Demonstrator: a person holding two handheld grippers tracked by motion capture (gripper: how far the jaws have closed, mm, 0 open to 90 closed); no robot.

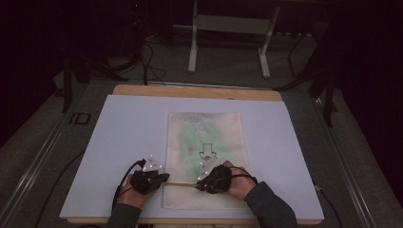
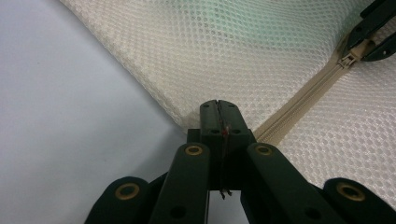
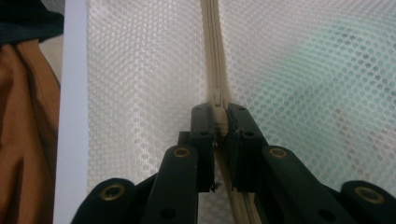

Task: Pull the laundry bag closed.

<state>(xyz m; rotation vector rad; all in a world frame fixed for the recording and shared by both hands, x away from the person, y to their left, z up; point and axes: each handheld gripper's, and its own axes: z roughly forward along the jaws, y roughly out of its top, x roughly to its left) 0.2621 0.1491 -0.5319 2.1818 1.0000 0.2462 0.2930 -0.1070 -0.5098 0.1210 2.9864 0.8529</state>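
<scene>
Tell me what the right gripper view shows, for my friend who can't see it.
The right gripper is shut on the zipper pull of a cream mesh bag with something pale green inside. The bag lies on a white board.

Cream mesh bag (image 1: 205, 142) w/ beige zipper (image 3: 215, 60), green inside.

Pale board (image 1: 123, 137) (white frame (image 1: 228, 28) beyond)

Green item (image 1: 192, 137) inside mesh bag (image 1: 223, 126): seen through the netting, blurred, kind not readable. Zipper pull (image 3: 218, 108) half covered by right tool (image 3: 219, 112). Bag edge under left tool (image 2: 218, 106): hidden, pinch unclear. Forearms cut off at near edge. Room beyond worktop (image 1: 123, 137) too dark.
</scene>
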